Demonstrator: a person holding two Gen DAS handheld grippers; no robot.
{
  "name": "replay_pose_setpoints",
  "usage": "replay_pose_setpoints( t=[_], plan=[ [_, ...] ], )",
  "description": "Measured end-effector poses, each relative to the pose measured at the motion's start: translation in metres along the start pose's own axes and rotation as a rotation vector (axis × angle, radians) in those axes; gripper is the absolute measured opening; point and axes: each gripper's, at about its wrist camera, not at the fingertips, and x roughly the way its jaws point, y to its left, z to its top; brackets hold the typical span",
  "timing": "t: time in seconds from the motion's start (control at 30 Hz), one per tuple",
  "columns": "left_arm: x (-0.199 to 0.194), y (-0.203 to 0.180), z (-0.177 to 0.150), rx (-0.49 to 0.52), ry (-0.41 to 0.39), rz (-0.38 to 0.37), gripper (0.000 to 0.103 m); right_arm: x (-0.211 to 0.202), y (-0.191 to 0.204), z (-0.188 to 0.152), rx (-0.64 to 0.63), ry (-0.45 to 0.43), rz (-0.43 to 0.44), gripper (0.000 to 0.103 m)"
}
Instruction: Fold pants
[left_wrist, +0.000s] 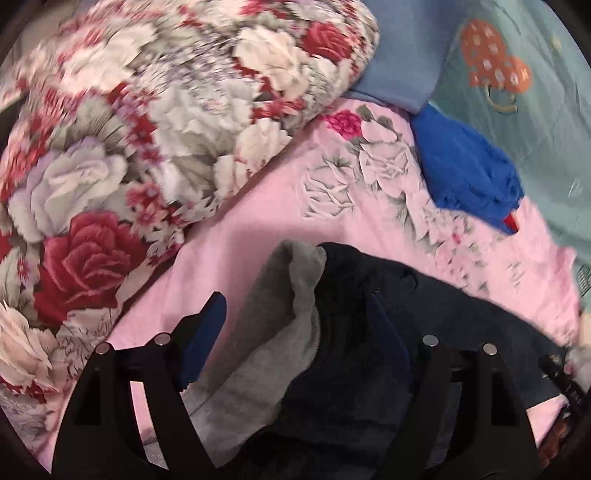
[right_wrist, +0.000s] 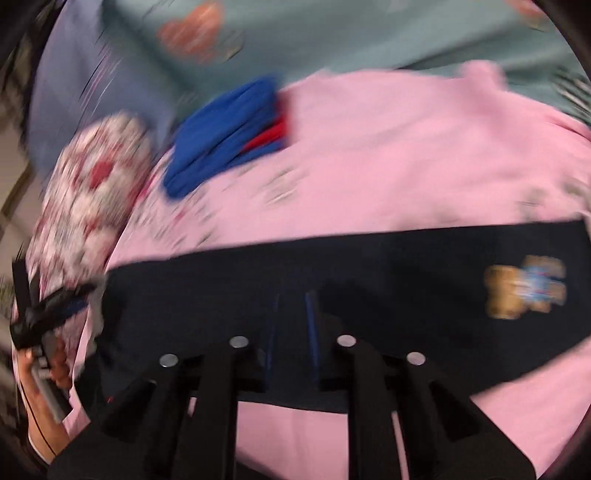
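Dark navy pants (left_wrist: 354, 291) lie bunched on the pink floral sheet (left_wrist: 273, 206), with their grey lining (left_wrist: 295, 317) turned outward. My left gripper (left_wrist: 297, 295) stands open astride that bunch, and its pads do not press on it. In the blurred right wrist view the pants (right_wrist: 369, 266) stretch across as a dark band with a colourful patch (right_wrist: 524, 291) at the right. My right gripper (right_wrist: 293, 295) hovers over the band with its jaws nearly together. The blur hides whether any cloth is pinched. A hand holds the left gripper (right_wrist: 48, 306) at the far left.
A rolled floral quilt (left_wrist: 147, 129) fills the left side. A folded bright blue garment (left_wrist: 469, 166) with a red edge lies beyond the pants. Behind it are a light blue cloth (left_wrist: 402, 51) and a teal sheet (left_wrist: 535, 140) with a heart print.
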Motion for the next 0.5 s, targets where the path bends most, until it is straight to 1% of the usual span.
replay_pose_setpoints(
  t=[0.07, 0.1, 0.13, 0.17, 0.2, 0.23, 0.27, 0.3, 0.33, 0.37, 0.4, 0.43, 0.47, 0.5],
  plan=[
    [0.014, -0.017, -0.001, 0.079, -0.007, 0.084, 0.08, 0.032, 0.038, 0.005, -0.106, 0.048, 0.028, 0.014],
    [0.022, -0.021, -0.001, 0.094, 0.011, 0.115, 0.08, 0.047, 0.052, 0.008, -0.148, 0.077, 0.062, 0.014],
    [0.034, -0.024, 0.0, 0.084, 0.044, 0.137, 0.082, 0.064, 0.069, 0.009, -0.178, 0.128, 0.108, 0.014],
    [0.04, -0.024, 0.001, 0.066, 0.052, 0.148, 0.083, 0.075, 0.077, 0.013, -0.194, 0.156, 0.123, 0.014],
    [0.042, -0.024, 0.003, 0.063, 0.037, 0.164, 0.084, 0.086, 0.084, 0.014, -0.215, 0.167, 0.112, 0.015],
    [0.044, -0.026, 0.005, 0.093, -0.006, 0.237, 0.085, 0.095, 0.085, 0.019, -0.232, 0.157, 0.091, 0.013],
    [0.047, -0.028, 0.008, 0.144, -0.043, 0.309, 0.089, 0.096, 0.078, 0.025, -0.214, 0.146, 0.102, 0.007],
    [0.05, -0.029, 0.009, 0.196, -0.053, 0.335, 0.095, 0.096, 0.063, 0.035, -0.148, 0.145, 0.109, 0.0],
    [0.05, -0.028, 0.01, 0.2, -0.047, 0.329, 0.095, 0.094, 0.031, 0.048, -0.001, 0.137, 0.115, 0.0],
    [0.048, -0.025, 0.011, 0.191, -0.036, 0.316, 0.095, 0.085, 0.005, 0.054, 0.096, 0.109, 0.078, 0.0],
    [0.047, -0.024, 0.012, 0.186, -0.027, 0.31, 0.095, 0.072, -0.023, 0.058, 0.163, 0.051, 0.003, 0.0],
    [0.043, -0.023, 0.013, 0.186, -0.017, 0.306, 0.095, 0.054, -0.055, 0.06, 0.219, 0.003, -0.1, 0.008],
    [0.037, -0.022, 0.013, 0.19, -0.008, 0.297, 0.095, 0.036, -0.08, 0.059, 0.267, -0.023, -0.192, 0.014],
    [0.03, -0.021, 0.013, 0.191, -0.006, 0.268, 0.094, 0.018, -0.102, 0.054, 0.318, -0.046, -0.195, 0.014]
  ],
)
